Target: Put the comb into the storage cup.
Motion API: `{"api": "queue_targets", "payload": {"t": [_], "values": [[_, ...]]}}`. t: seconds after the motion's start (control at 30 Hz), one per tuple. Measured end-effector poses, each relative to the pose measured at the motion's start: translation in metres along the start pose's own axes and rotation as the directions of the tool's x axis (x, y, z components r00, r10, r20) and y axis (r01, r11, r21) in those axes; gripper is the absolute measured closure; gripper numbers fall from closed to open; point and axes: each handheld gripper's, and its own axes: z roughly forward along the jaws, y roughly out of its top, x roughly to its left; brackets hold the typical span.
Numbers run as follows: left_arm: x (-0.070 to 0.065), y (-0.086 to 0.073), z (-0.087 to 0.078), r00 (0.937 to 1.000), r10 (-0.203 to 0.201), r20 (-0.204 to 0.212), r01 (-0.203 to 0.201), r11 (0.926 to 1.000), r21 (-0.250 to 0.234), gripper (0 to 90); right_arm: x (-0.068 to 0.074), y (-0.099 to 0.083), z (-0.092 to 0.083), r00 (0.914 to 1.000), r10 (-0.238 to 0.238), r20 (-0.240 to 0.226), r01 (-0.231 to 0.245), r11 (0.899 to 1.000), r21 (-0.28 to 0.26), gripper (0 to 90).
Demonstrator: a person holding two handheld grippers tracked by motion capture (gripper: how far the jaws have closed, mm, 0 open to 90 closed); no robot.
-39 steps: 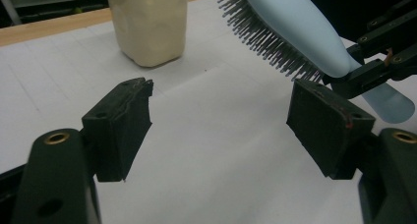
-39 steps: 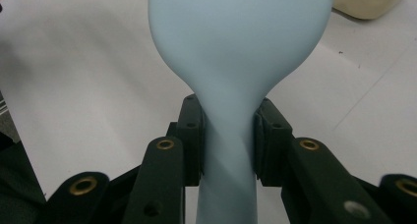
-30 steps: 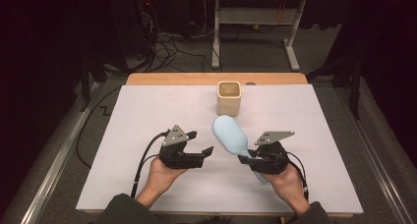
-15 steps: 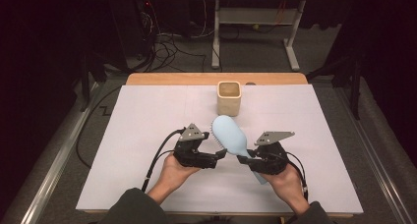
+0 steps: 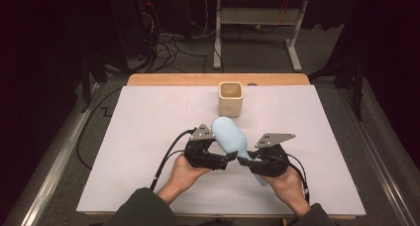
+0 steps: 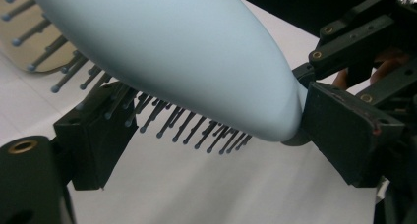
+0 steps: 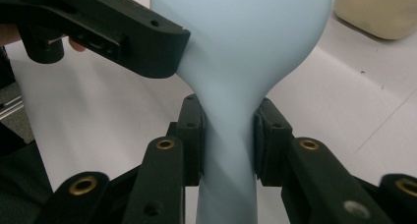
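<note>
My right claw [image 5: 246, 161] is clamped on the handle of the pale blue hairbrush [image 5: 230, 135], held above the white mat [image 5: 143, 122] near the beige cup [image 5: 231, 98]. My left claw [image 5: 229, 156], jaws spread, now straddles the brush head, one pad among the bristles; a second ago it sat apart.

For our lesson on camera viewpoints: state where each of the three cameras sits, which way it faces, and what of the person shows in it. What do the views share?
High view: above the person's side, looking forward and down on the table; both forearms, left gripper and right gripper show.
Left gripper view: rides the left gripper, looking along its jaws at the hairbrush bristles; the right gripper grips beyond.
Right gripper view: rides the right gripper, clamped on the brush handle.
Shared: all show the blue hairbrush; the beige cup appears in the high and right gripper views.
</note>
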Motion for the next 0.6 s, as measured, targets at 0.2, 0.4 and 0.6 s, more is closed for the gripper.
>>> {"api": "queue_targets", "payload": {"t": [0.2,0.4,0.6], "values": [[-0.001,0.003,0.003,0.9999,-0.016,0.002,0.016,0.9998,0.010,13.9,0.002,0.001,0.001,1.0000,-0.008,-0.006,0.008,1.000,-0.011,70.6],[0.004,0.004,0.003,0.9985,-0.054,0.002,0.054,0.9974,0.048,14.8,0.005,0.005,0.011,0.9997,-0.011,-0.022,0.011,1.000,0.005,70.6],[0.004,0.005,-0.005,0.9988,-0.044,-0.024,0.044,0.9983,0.039,21.0,0.008,0.010,0.018,0.9994,-0.012,-0.032,0.013,1.000,0.006,70.6]]}}
